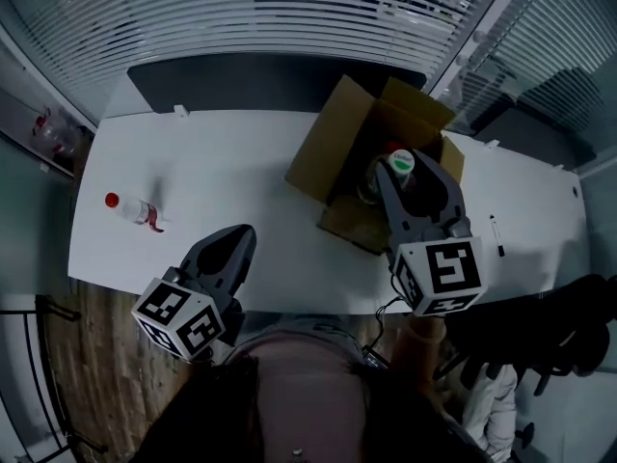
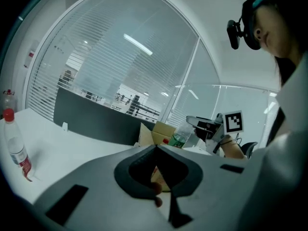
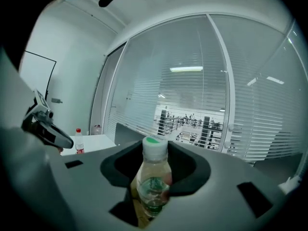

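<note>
Surface: white counter (image 1: 241, 162) with a dark panel (image 1: 260, 80) along its far edge. Glass walls with slatted blinds (image 1: 318, 17) stand behind it. There is wood floor (image 1: 92, 355) at the near left corner.

Open cardboard box (image 1: 333, 152) sits right of the counter's middle, flaps up. Pen (image 1: 496, 234) lies near the right edge.

Right gripper (image 1: 405, 177) — jaws pinched on a clear green-capped bottle (image 3: 153, 177), held upright above the box opening.

Left gripper (image 1: 243, 234) is over the near edge. Its jaws are pressed together at the tips with nothing between them.

Red-capped bottle (image 1: 130, 207) is near the left edge, well apart from both grippers.

Hard to make out: the inside of the box is dark and mostly covered by the right gripper. The head view does not settle whether the red-capped bottle stands or lies, but both gripper views show it upright. The label print is unreadable.

Views compared: only the right gripper view shows the held bottle's body and green label, since the head view gives little more than its cap. The left gripper view shows the box edge through the hollow of its closed jaws — and the right gripper with its bottle side-on.
</note>
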Action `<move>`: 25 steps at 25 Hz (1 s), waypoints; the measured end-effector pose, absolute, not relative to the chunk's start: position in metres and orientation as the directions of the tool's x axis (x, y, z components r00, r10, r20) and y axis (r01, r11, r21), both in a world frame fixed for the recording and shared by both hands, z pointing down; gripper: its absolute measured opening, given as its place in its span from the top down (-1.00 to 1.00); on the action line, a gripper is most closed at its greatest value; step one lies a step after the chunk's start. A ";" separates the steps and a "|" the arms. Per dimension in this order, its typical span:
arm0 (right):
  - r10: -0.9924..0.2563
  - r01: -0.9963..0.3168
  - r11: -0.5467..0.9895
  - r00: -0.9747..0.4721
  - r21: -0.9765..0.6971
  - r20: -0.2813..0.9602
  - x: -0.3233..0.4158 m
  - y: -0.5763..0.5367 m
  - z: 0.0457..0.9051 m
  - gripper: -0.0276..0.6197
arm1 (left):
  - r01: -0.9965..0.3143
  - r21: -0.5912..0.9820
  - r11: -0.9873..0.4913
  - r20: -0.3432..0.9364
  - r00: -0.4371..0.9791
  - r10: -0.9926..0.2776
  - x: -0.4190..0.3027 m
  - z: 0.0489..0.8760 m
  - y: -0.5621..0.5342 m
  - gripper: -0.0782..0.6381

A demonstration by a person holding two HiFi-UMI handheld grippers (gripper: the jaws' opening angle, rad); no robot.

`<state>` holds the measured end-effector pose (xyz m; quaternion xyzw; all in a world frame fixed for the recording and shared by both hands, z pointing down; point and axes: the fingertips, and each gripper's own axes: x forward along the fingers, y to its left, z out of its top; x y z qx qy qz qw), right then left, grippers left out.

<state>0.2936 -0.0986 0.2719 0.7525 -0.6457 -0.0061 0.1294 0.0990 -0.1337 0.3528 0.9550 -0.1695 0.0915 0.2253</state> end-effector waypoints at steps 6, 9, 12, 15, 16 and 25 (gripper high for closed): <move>-0.970 -0.960 -0.159 0.195 0.230 0.142 0.277 -0.082 0.257 0.37 | -0.329 0.405 -0.853 0.244 0.938 -0.247 0.090 0.347 -0.127 0.76; -0.971 -0.957 -0.168 0.203 0.236 0.129 0.266 -0.073 0.251 0.37 | -0.308 0.406 -0.861 0.233 0.945 -0.228 0.085 0.347 -0.122 0.76; -0.972 -0.956 -0.177 0.208 0.234 0.113 0.256 -0.065 0.245 0.37 | -0.293 0.404 -0.867 0.239 0.948 -0.209 0.080 0.345 -0.116 0.76; -0.968 -0.952 -0.198 0.227 0.235 0.103 0.247 -0.057 0.243 0.37 | -0.261 0.404 -0.877 0.221 0.958 -0.183 0.073 0.349 -0.111 0.76; -0.967 -0.949 -0.206 0.235 0.238 0.100 0.245 -0.055 0.242 0.37 | -0.253 0.403 -0.880 0.217 0.960 -0.177 0.070 0.349 -0.109 0.76; -0.960 -0.939 -0.248 0.271 0.237 0.071 0.218 -0.039 0.235 0.38 | -0.228 0.399 -0.888 0.224 0.963 -0.147 0.044 0.345 -0.101 0.76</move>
